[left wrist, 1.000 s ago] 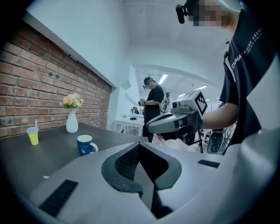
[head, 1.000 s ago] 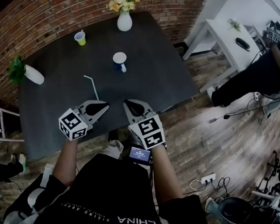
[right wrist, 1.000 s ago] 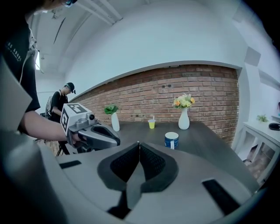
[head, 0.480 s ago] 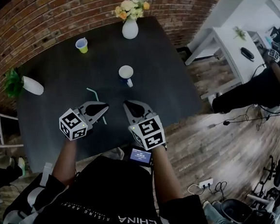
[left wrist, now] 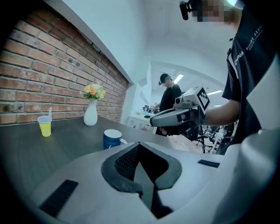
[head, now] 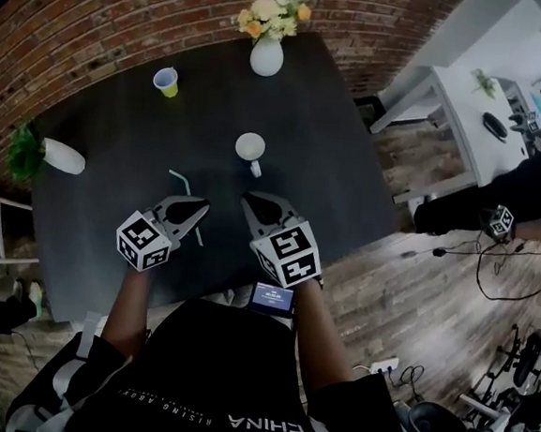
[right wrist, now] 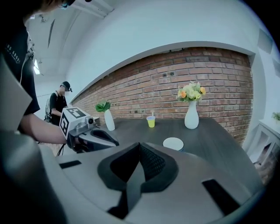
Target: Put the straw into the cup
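A pale teal bent straw [head: 183,185] lies flat on the dark table [head: 118,131]; its near end is hidden under my left gripper [head: 199,206]. That gripper is shut and empty, with its tip just right of the straw. My right gripper [head: 249,201] is beside it, also shut with nothing in it. Beyond both stands a blue mug with a white inside [head: 250,147], also seen as the mug [left wrist: 112,138] and the mug [right wrist: 173,143]. A small yellow cup [head: 166,81] with something short in it stands farther back left.
A white vase of flowers [head: 266,54] stands at the table's far edge by the brick wall. A white vase with a green plant [head: 57,154] sits at the left edge. A white side table [head: 469,96] and a person in black [head: 508,189] are off to the right.
Both grippers have moved forward from the table's near edge to over the table. The straw, which lay ahead of the left gripper, now runs under its tip. Both stay shut.
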`<state>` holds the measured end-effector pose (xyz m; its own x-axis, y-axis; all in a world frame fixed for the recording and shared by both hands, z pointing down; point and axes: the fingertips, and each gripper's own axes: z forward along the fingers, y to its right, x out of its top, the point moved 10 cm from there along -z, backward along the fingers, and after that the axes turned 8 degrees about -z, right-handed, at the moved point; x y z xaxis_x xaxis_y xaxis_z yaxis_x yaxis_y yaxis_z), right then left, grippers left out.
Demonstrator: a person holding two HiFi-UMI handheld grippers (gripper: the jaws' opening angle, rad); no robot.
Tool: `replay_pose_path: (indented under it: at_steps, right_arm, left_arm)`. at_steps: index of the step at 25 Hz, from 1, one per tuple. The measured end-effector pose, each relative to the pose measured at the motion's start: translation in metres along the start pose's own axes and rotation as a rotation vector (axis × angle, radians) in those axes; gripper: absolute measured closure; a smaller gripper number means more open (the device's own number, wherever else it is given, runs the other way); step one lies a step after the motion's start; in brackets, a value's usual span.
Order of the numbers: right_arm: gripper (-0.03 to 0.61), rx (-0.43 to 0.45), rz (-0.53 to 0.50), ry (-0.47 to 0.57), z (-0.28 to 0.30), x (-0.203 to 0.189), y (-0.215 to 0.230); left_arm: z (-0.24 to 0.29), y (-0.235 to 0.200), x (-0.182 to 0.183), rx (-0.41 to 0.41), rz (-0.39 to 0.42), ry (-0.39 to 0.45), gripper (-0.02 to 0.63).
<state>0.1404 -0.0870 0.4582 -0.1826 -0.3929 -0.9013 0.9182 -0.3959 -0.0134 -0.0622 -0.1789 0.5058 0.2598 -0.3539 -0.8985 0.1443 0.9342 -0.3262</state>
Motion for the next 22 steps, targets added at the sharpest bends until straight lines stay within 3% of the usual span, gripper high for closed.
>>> replay_pose_path:
  at_steps: [14,22]
  right_arm:
    - [0.571,0.233,-0.085,-0.018,0.009,0.01,0.075]
    - [0.571,0.276,-0.064,-0.01,0.031,0.015,0.076]
  left_arm:
    - [0.037,0.016,0.013,0.288,-0.103,0.086,0.611]
    - [0.012,0.012,0.003,0.383,-0.149,0.097,0.611]
